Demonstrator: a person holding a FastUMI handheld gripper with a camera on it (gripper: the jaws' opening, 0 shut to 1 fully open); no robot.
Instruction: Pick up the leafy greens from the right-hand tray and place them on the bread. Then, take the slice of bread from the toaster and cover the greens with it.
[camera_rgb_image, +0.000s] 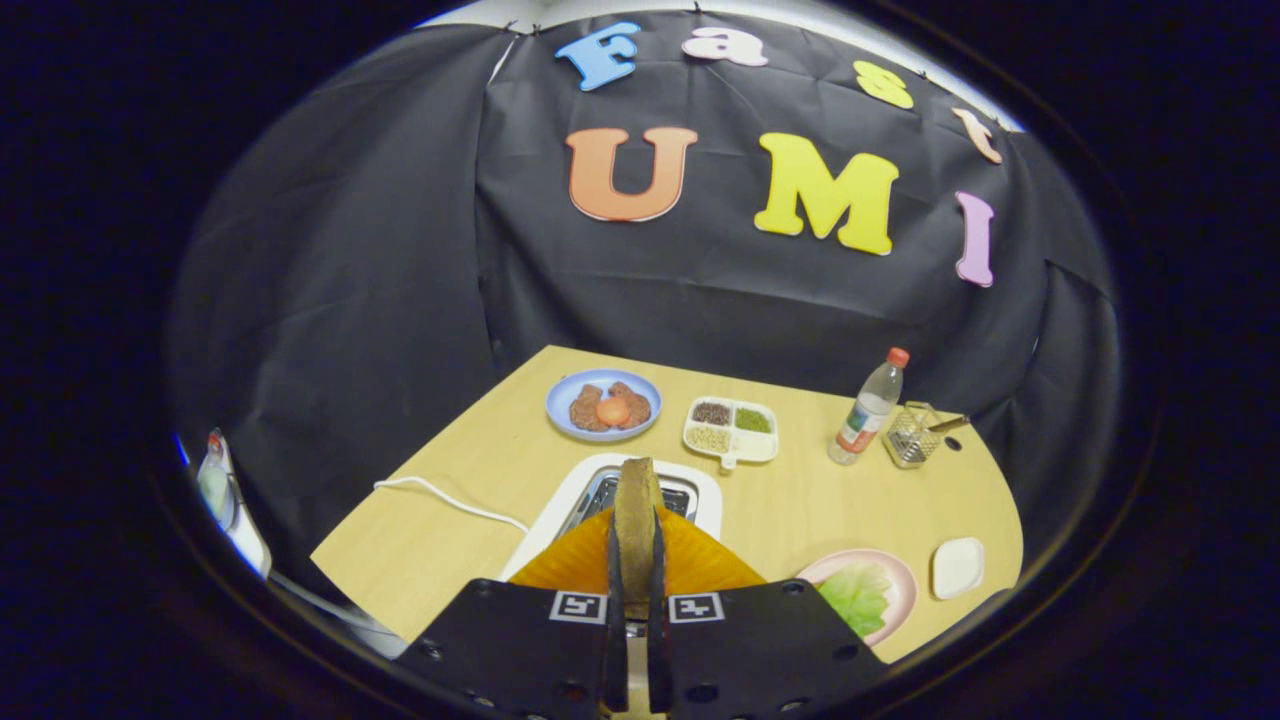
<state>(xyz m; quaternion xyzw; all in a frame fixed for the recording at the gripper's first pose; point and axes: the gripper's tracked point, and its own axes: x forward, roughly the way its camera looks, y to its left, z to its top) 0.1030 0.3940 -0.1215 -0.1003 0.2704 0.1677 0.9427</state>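
One slice of bread (636, 510) stands edge-on between the two fingers of the gripper (634, 600), the jaws pinching it from both sides low on the slice. It is held just above the white toaster (640, 495), whose slot shows directly beyond the fingers. Leafy greens (858, 597) lie on the pink plate (892, 570) to the right of the fingers, near the desk (470, 480) edge; whether they rest on a lower slice of bread cannot be told, as the fingers hide that part of the plate.

Judged stage: slice lifted from the toaster, transfer to the plate not yet done.

Risks noted:
- The grip is narrow and low on a tall, upright slice. A quick swing to the right could let the slice pivot or slip out between the fingers.
- The slice must turn from upright to flat before release. Release while tilted would probably leave it leaning or sliding off the greens.
- The small white dish (957, 566) sits just beside the plate and could be knocked on approach.
- The plate lies close to the desk edge, so a hard set-down could push it outward.
- The toaster cord (450, 497) trails left, away from the likely path; low concern.
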